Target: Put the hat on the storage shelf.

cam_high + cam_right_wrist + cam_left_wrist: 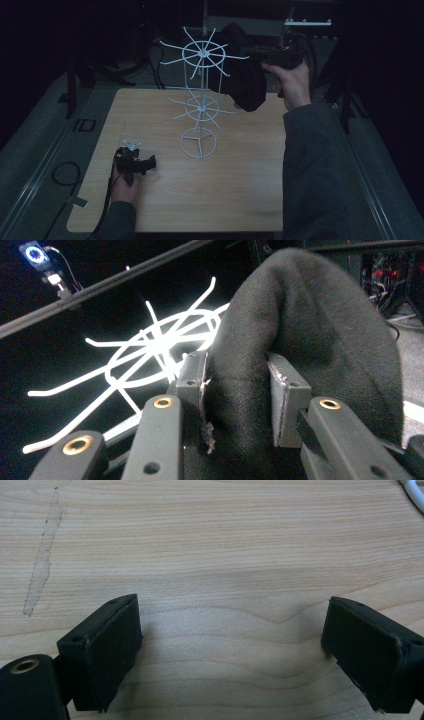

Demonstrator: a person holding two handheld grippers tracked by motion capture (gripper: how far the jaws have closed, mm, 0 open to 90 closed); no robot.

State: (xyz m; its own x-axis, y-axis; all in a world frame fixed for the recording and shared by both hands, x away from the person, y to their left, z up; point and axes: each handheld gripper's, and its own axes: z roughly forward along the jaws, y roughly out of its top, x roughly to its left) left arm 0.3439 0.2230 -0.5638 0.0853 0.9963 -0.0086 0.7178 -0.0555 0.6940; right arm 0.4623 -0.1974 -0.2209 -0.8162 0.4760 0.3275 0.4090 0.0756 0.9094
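On the table (240, 190) the white wire rack (201, 100) stands upright, and a black beanie (245, 80) hangs at its top ring, right side. Your right gripper (239, 385) has the beanie's fabric between its jaws, both pads touching it. Your left gripper (137, 162) rests low on the table, jaws wide apart, nothing between.

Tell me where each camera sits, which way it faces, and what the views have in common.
High view: above the person's side, looking forward and down on the table; both forearms and each hand-held gripper show.
Left gripper view: rides the left hand-held gripper, looking down at bare wood between wide-apart jaws.
Right gripper view: rides the right hand-held gripper, facing the black hat pinched between its jaws.
Shared: the high and right gripper views both show the hat and the white wire rack.
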